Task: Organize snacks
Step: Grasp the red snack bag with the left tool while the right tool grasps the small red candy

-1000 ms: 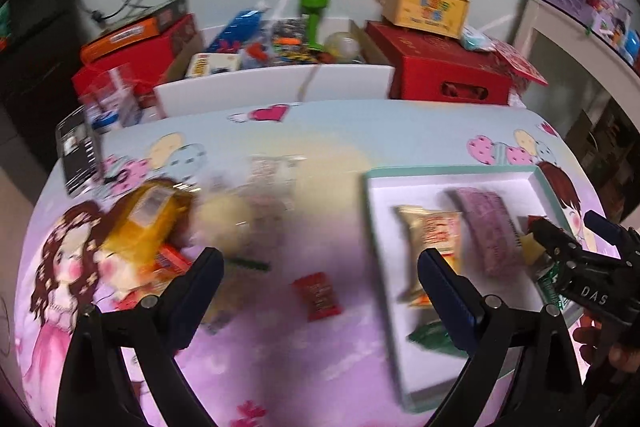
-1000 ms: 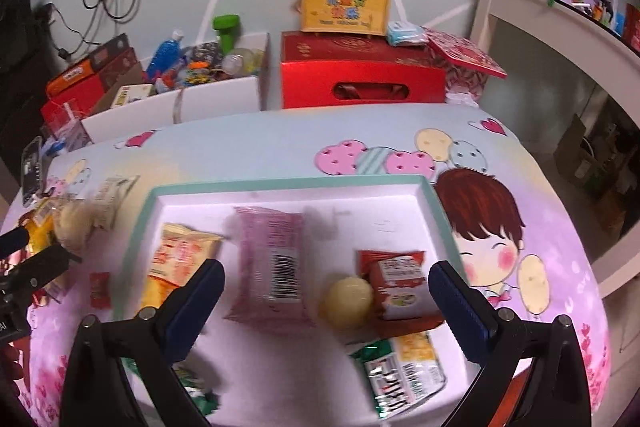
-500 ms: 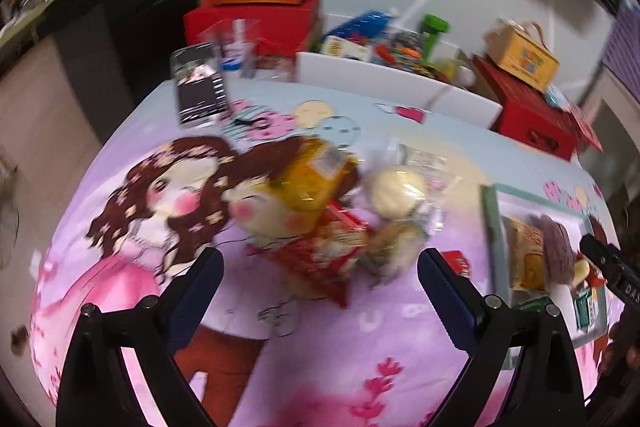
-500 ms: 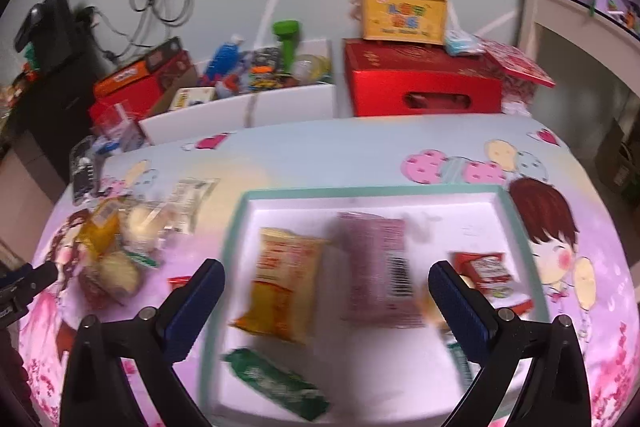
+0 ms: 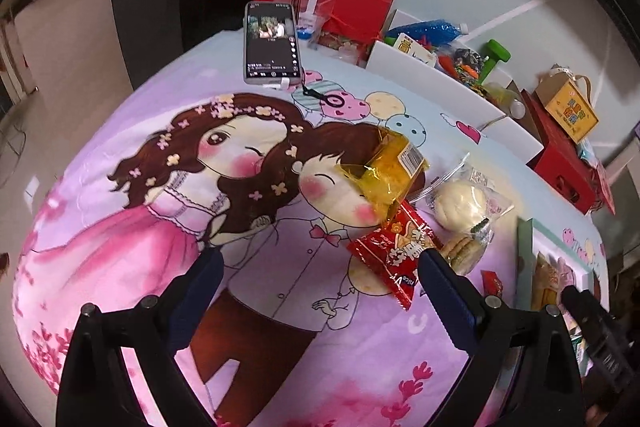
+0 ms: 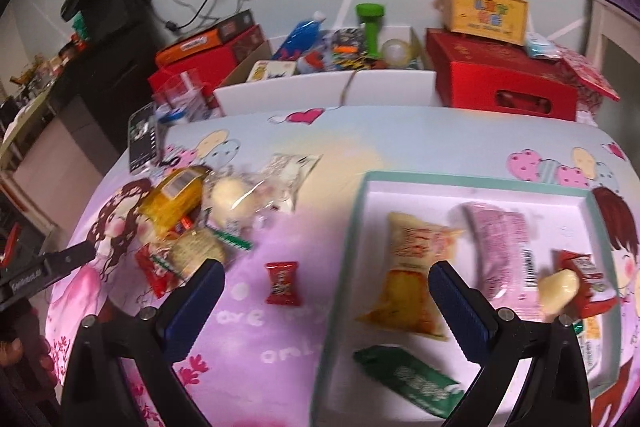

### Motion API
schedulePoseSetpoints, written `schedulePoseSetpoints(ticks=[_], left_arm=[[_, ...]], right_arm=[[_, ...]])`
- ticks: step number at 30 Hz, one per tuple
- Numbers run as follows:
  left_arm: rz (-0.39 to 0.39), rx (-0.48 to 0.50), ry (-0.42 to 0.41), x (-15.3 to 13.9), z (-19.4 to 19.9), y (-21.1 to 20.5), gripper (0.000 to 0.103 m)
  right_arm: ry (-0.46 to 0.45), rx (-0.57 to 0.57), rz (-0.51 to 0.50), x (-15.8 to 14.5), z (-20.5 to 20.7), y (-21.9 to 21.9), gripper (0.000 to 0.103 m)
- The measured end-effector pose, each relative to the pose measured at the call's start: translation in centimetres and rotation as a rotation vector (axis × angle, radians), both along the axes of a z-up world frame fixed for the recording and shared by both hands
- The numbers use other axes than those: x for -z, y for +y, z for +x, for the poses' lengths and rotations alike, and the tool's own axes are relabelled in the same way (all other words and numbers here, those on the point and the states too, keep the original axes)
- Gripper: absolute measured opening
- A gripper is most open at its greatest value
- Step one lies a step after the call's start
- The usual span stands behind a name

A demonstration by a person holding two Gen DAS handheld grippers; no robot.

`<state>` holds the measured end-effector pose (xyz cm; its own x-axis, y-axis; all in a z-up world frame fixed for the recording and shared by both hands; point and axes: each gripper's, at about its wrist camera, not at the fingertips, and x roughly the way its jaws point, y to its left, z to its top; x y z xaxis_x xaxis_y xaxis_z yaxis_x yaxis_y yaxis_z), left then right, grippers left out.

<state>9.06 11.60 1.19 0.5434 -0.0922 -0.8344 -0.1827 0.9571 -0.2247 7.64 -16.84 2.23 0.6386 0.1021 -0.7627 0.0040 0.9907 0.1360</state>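
My left gripper [image 5: 320, 291] is open and holds nothing; it hovers over the cartoon tablecloth, just left of a snack pile. The pile holds a yellow packet [image 5: 392, 167], a wrapped white bun [image 5: 460, 203], a red packet [image 5: 396, 255] and a round cracker pack [image 5: 464, 247]. My right gripper [image 6: 326, 295] is open too, above the left rim of the teal-edged tray [image 6: 360, 227]. A small red candy [image 6: 283, 283] lies on the cloth between its fingers. In the tray lie an orange packet [image 6: 412, 275], a pink packet [image 6: 504, 251], a red packet [image 6: 580, 267] and a green packet [image 6: 416, 379].
A phone [image 5: 272, 43] lies at the table's far left corner. Behind the table stand a white box of odds and ends [image 6: 328, 87], red boxes [image 6: 500, 79] and a yellow carton [image 6: 484, 11]. The left gripper's tip [image 6: 52, 263] shows at the left edge of the right wrist view.
Both views have swung left. The left gripper went from beside the tray to the snack pile; the right gripper shifted from over the tray to its left rim. Both stayed open.
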Motion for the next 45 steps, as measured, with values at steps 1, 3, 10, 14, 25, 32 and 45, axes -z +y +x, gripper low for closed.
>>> schedulePoseSetpoints(ticks=[1, 3, 10, 14, 25, 32, 45], left_arm=[[-0.004, 0.004, 0.002, 0.1, 0.1, -0.1, 0.098], [-0.014, 0.016, 0.004, 0.4, 0.5, -0.5, 0.098], [-0.038, 0.079, 0.034, 2.0, 2.4, -2.1, 0.098], [-0.05, 0.109, 0.051, 2.9, 3.6, -2.8, 0.098], [-0.073, 0.174, 0.058, 5.0, 5.8, -4.7, 0.098], [-0.098, 0.121, 0.084, 6.4, 6.2, -3.5, 0.098], [-0.1, 0.116, 0.106, 6.6, 5.9, -3.4, 0.093]], right_arm=[[0.001, -0.01, -0.002, 0.1, 0.0, 0.3, 0.103], [0.006, -0.026, -0.005, 0.5, 0.2, 0.8, 0.103], [0.029, -0.094, -0.003, 1.9, 1.0, 2.5, 0.093], [0.046, -0.118, -0.005, 2.7, 1.4, 3.2, 0.084], [0.094, -0.151, -0.018, 4.9, 2.4, 4.3, 0.069], [0.119, -0.148, -0.02, 5.9, 2.8, 4.4, 0.057], [0.142, -0.158, -0.025, 7.1, 3.0, 4.8, 0.034]])
